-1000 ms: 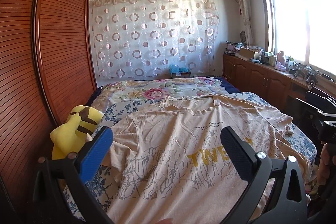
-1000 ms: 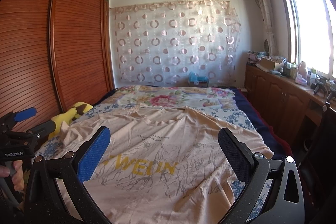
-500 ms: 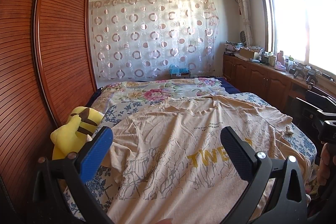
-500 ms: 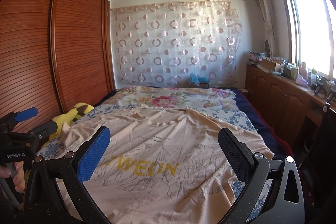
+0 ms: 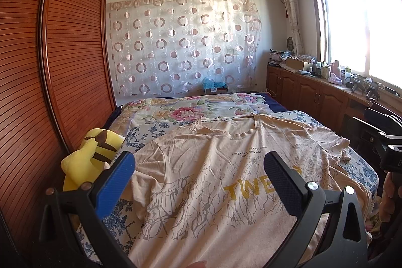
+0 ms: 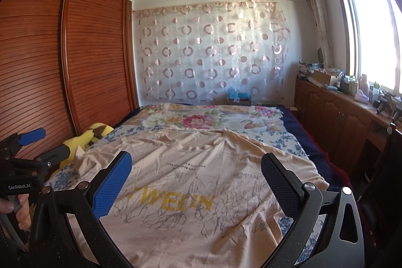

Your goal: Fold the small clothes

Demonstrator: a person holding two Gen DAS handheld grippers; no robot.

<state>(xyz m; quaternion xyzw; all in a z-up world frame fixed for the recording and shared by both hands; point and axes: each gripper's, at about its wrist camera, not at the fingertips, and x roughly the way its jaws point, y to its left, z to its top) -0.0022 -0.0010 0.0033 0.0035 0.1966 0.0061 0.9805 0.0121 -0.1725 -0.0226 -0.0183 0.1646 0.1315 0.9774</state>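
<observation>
A peach T-shirt [image 5: 213, 180] with yellow lettering and a grey branch print lies spread face up on the bed, collar at the far end; it also shows in the right wrist view [image 6: 201, 187]. My left gripper [image 5: 201, 180] is open and empty above the shirt's lower left part. My right gripper [image 6: 198, 182] is open and empty above the shirt's lower middle. The left gripper also shows at the left edge of the right wrist view [image 6: 37, 145].
The bed [image 5: 191, 112] has a floral cover. A yellow plush toy [image 5: 93, 155] lies at its left edge beside the wooden wardrobe [image 5: 62, 67]. Wooden cabinets [image 6: 339, 122] with clutter run under the window on the right. A curtain [image 6: 213, 54] hangs behind.
Both grippers stay open and nearly still. The right wrist view has shifted very slightly; the shirt lies as before.
</observation>
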